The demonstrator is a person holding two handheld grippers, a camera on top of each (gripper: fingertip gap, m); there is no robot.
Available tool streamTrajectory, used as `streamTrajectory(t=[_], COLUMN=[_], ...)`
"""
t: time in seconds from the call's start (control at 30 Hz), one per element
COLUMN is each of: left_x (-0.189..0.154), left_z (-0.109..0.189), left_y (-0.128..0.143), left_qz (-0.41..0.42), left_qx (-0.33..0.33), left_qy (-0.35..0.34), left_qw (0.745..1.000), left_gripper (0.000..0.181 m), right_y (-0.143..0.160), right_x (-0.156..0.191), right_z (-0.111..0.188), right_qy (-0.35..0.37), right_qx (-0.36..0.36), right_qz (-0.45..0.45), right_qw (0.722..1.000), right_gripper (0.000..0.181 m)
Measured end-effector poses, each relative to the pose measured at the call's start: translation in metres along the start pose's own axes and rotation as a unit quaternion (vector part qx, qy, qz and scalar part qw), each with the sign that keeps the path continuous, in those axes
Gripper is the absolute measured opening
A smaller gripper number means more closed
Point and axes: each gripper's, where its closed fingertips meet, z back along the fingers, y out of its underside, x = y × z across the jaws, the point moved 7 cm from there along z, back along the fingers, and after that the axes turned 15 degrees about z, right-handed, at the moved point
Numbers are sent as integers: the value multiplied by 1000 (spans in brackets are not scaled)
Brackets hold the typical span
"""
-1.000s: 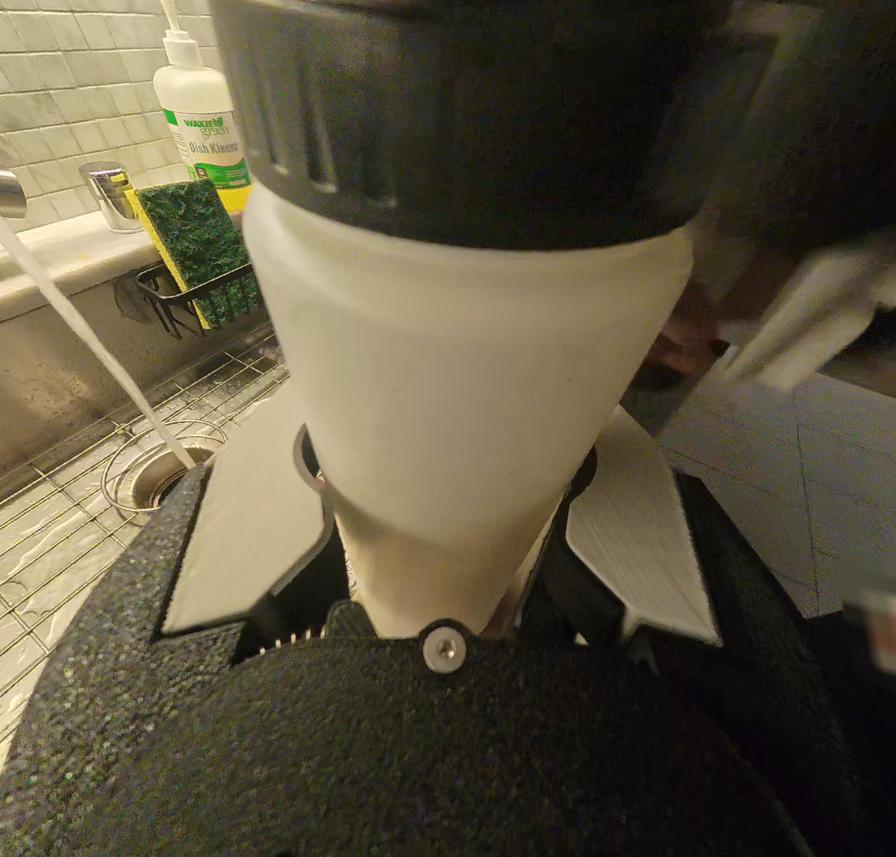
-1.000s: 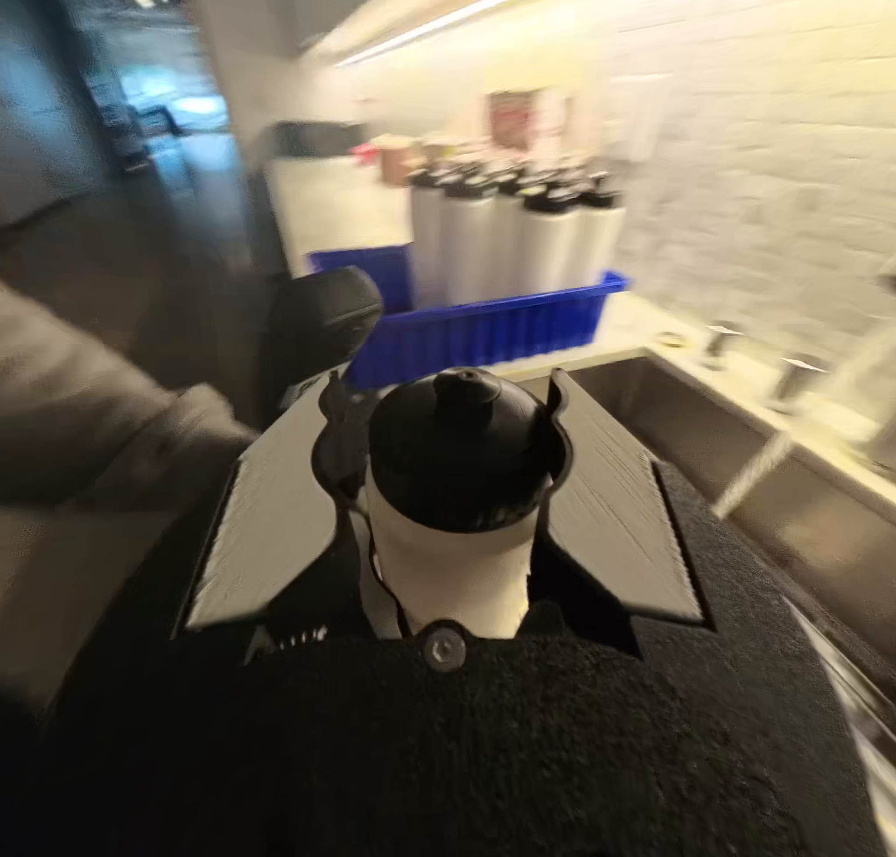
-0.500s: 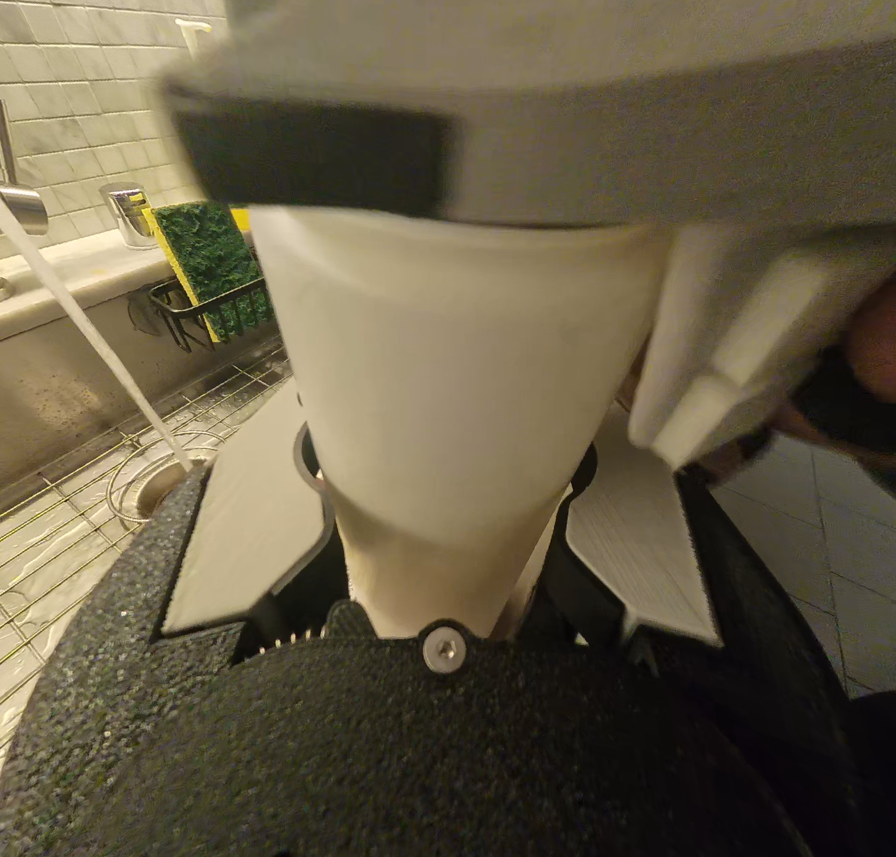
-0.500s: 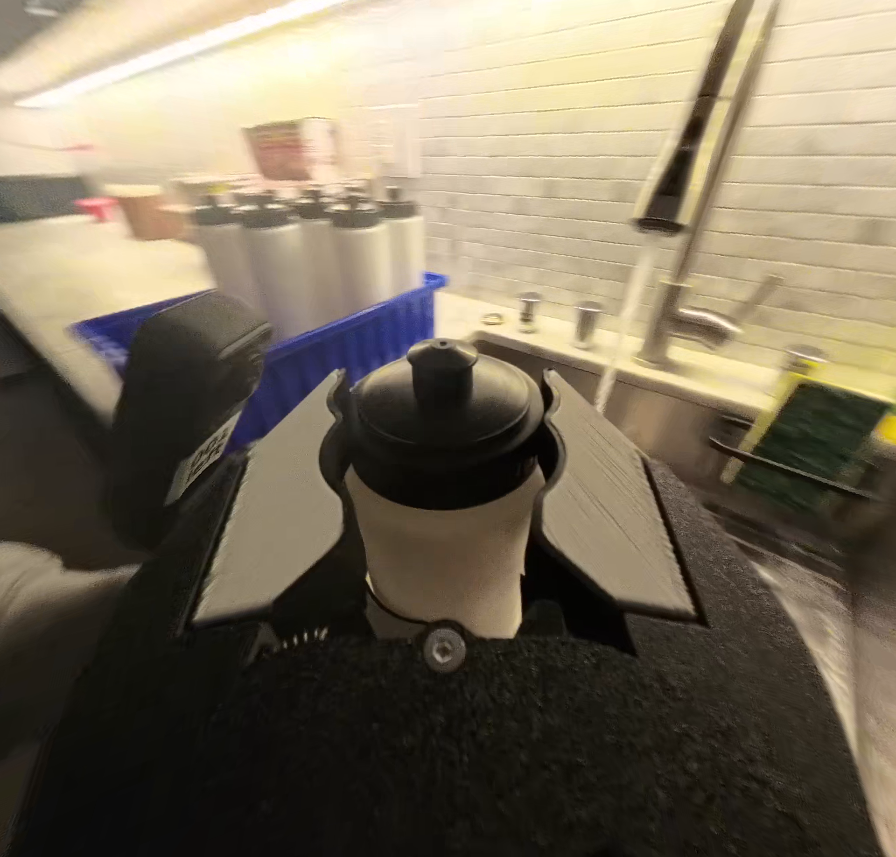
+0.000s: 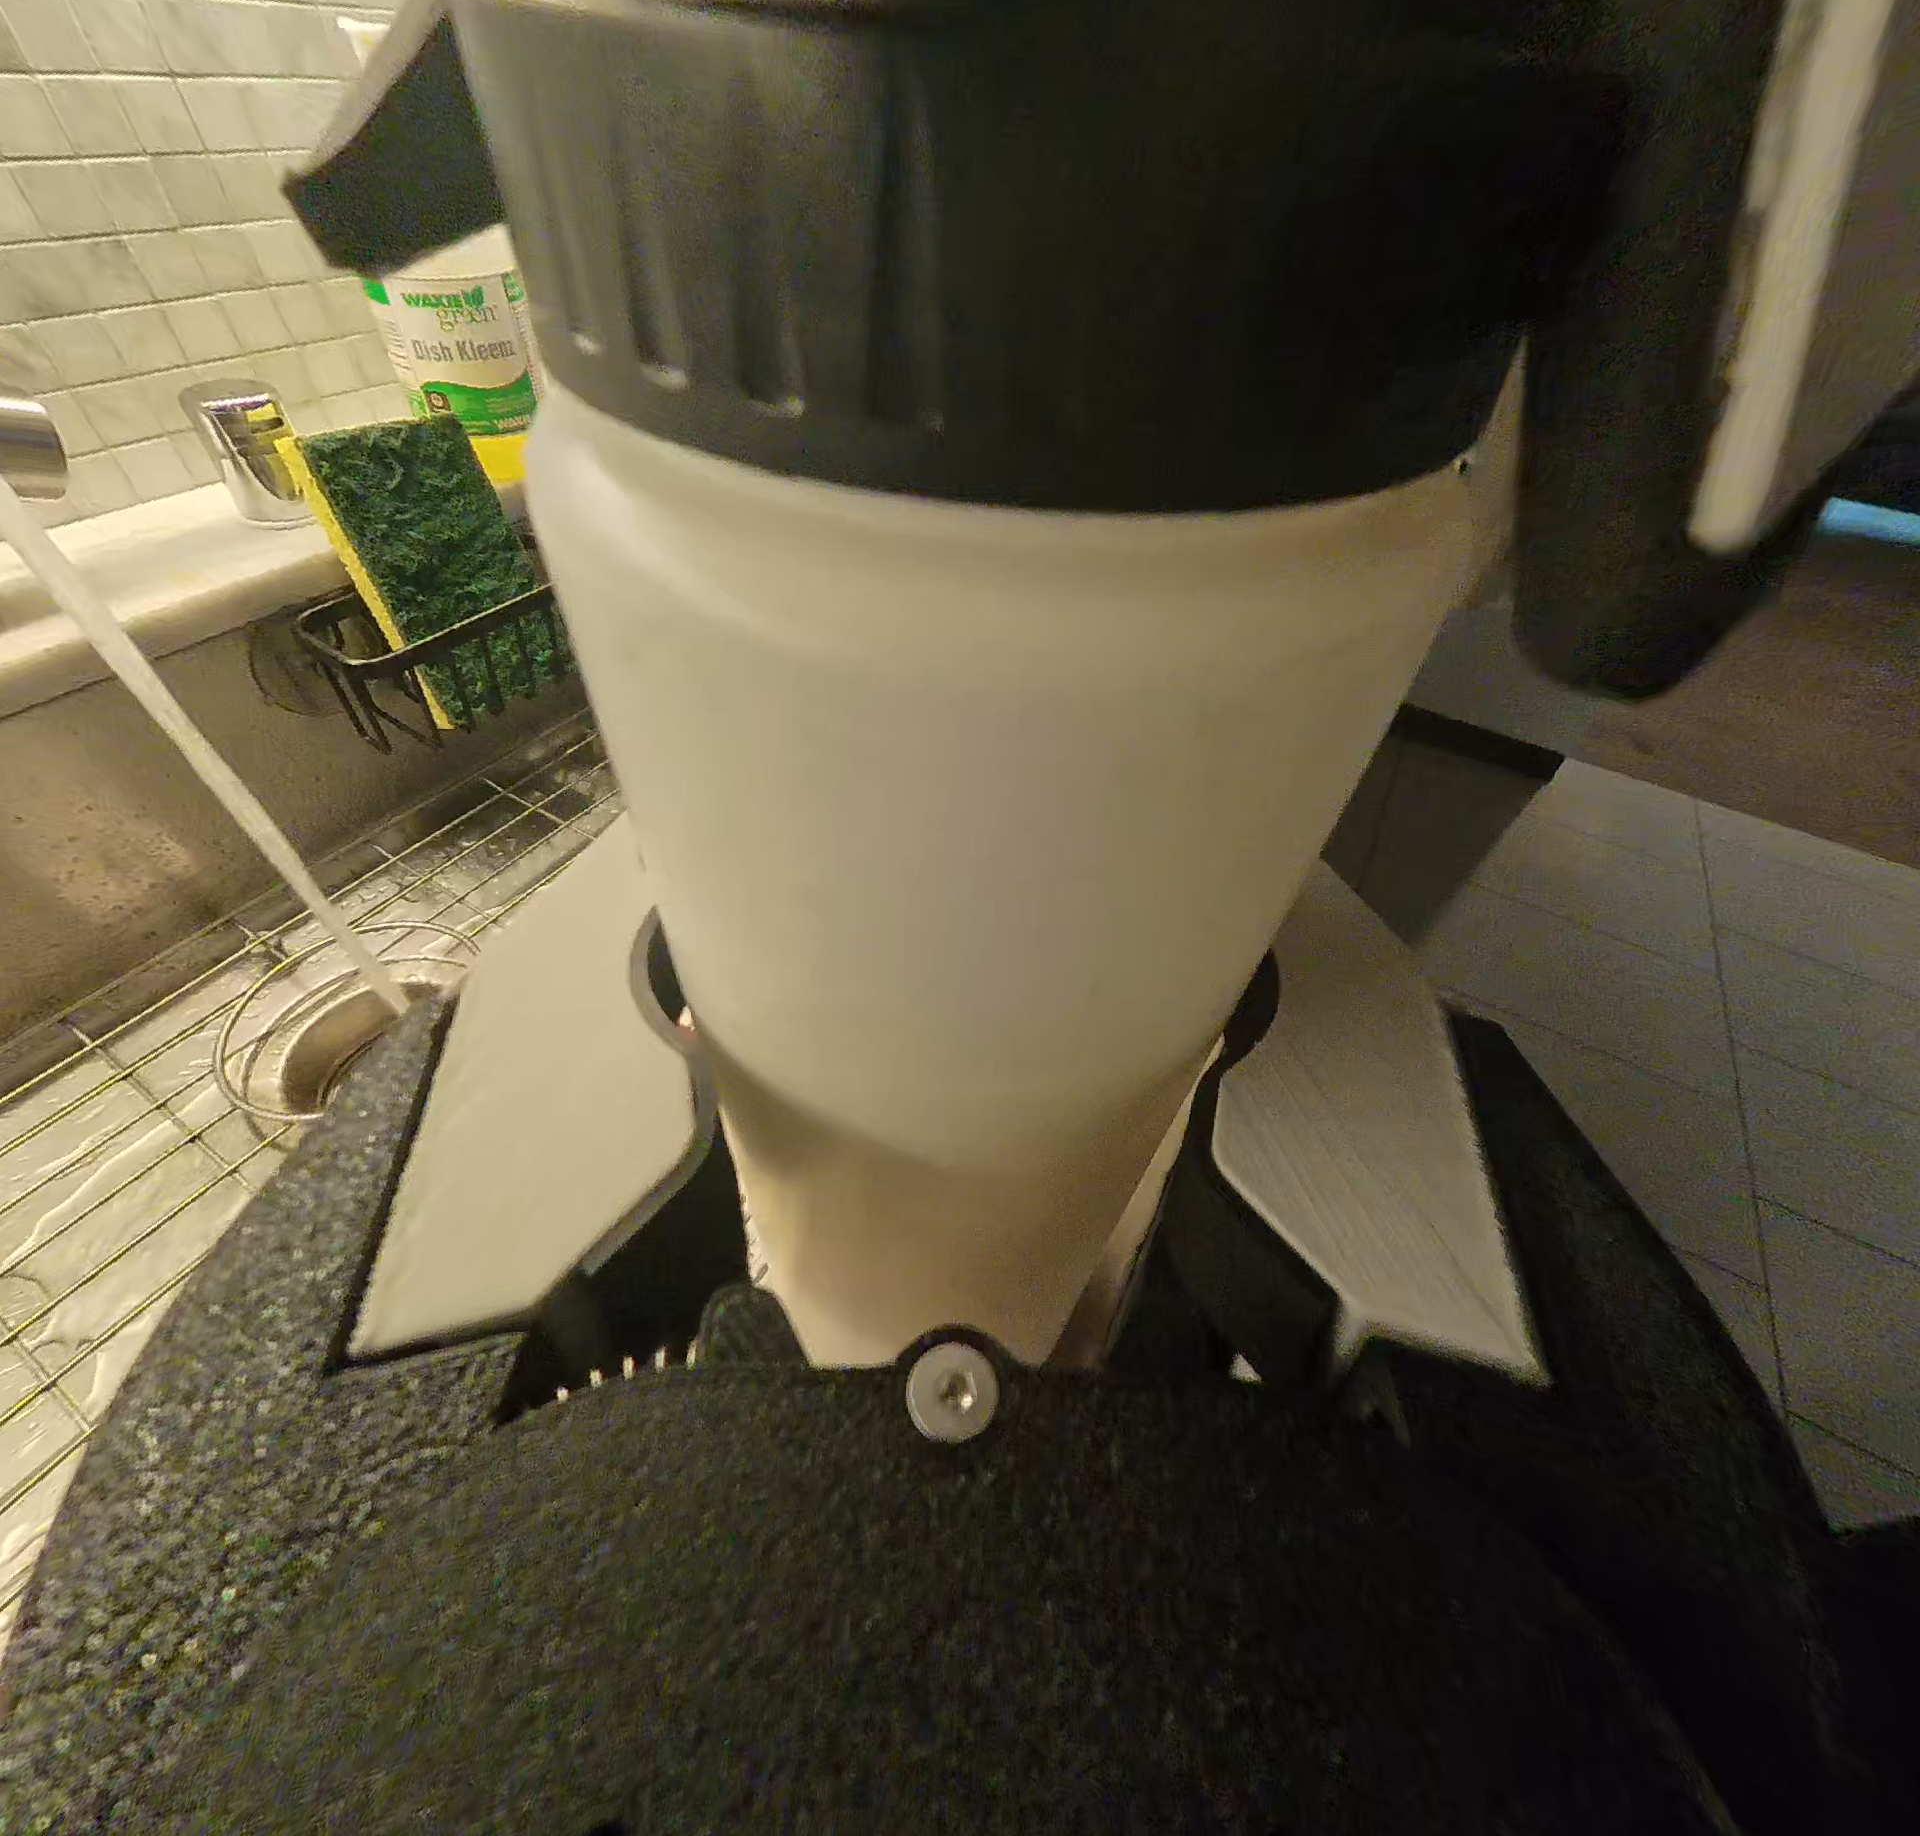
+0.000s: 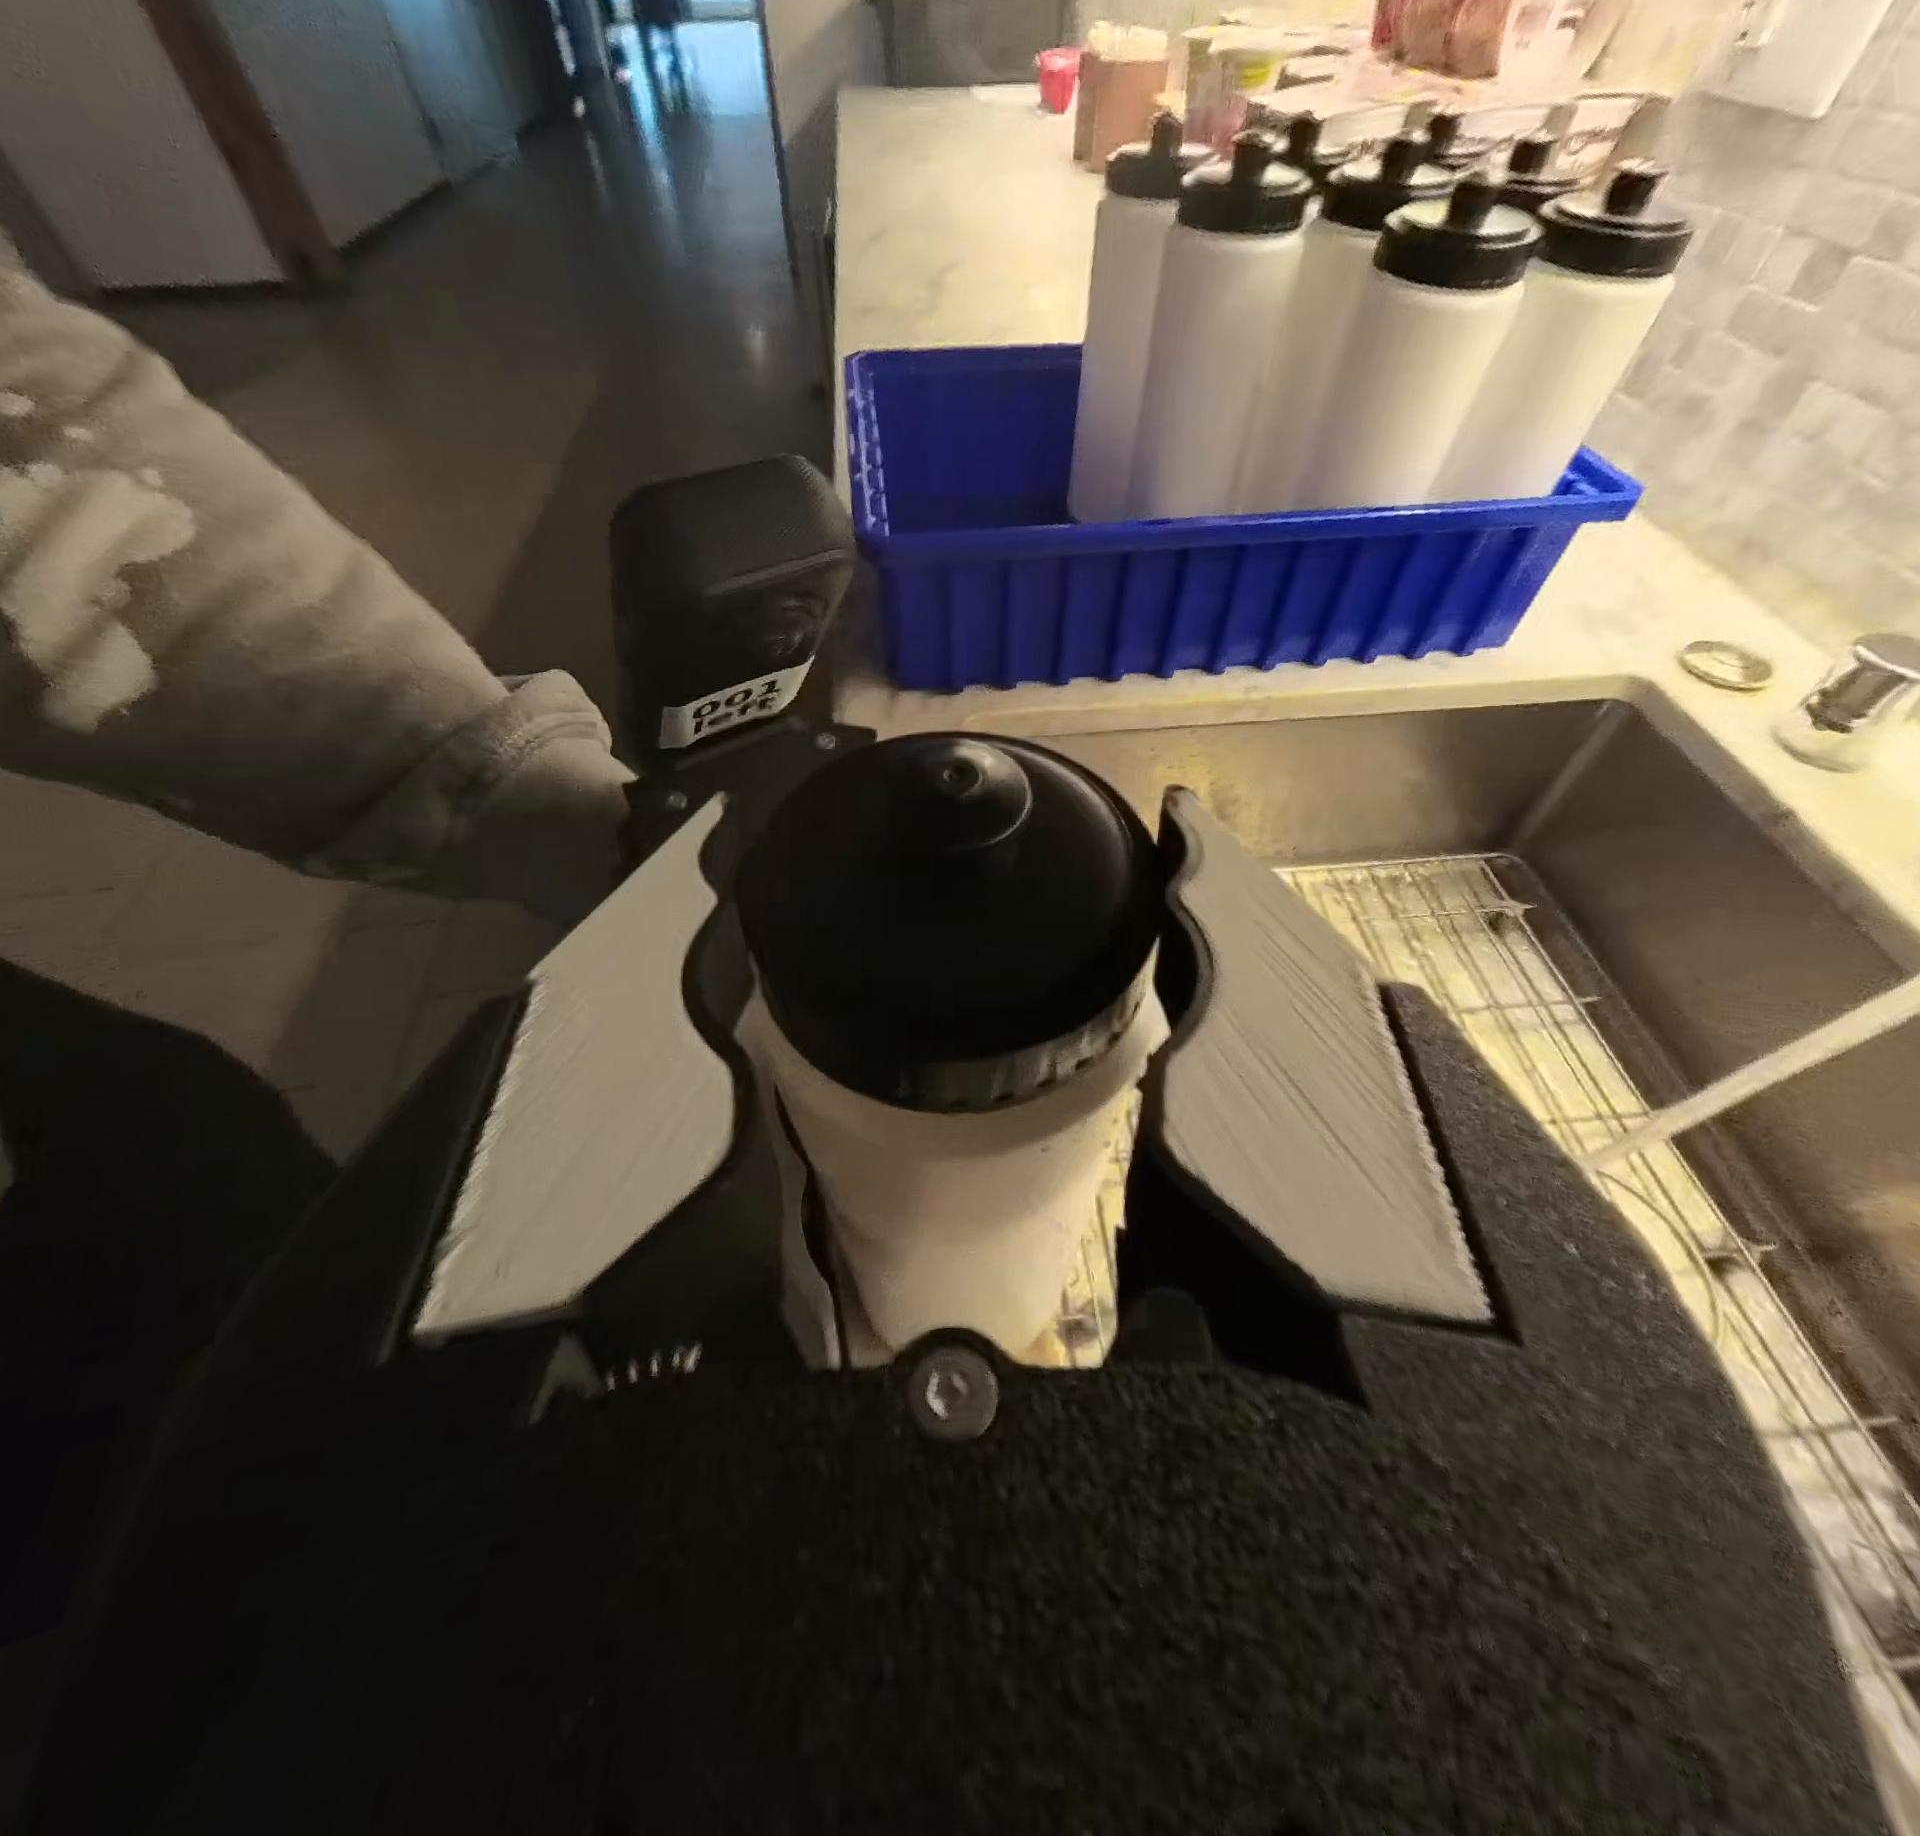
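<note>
My left gripper is shut on the body of a white bottle and holds it upright beside the sink. The bottle's black ribbed cap fills the top of the left wrist view. My right gripper is shut around that black cap from above, with the white body showing below it. The right gripper's fingers show on either side of the cap in the left wrist view. The left gripper's camera housing and a person's sleeve show behind the cap.
A blue bin with several white capped bottles stands on the counter. The steel sink has a wire grid and a running water stream. A green sponge sits in a black caddy beside a dish soap bottle.
The right gripper has swung around on the cap, its view sweeping to the faucet and back to the blue bin. The bottle stays in the left gripper.
</note>
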Motion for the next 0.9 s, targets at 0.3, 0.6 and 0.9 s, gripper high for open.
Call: streamTrajectory(t=[0.3,0.6,0.9], left_x=[-2,0,1], left_z=[-3,-1,-1], left_y=[0,0,0], left_qz=[-1,0,2], left_qx=[-10,-3,4], left_qy=[-23,-10,-9], left_qw=[1000,1000,1000], left_gripper=[103,103,103], right_y=[0,-8,4], right_x=[28,14,6], right_z=[-9,3,-6], right_qy=[432,236,94], right_qx=[-1,1,4], right_qz=[-58,-30,-22], right_qw=[900,971,995], right_gripper=[78,92,78])
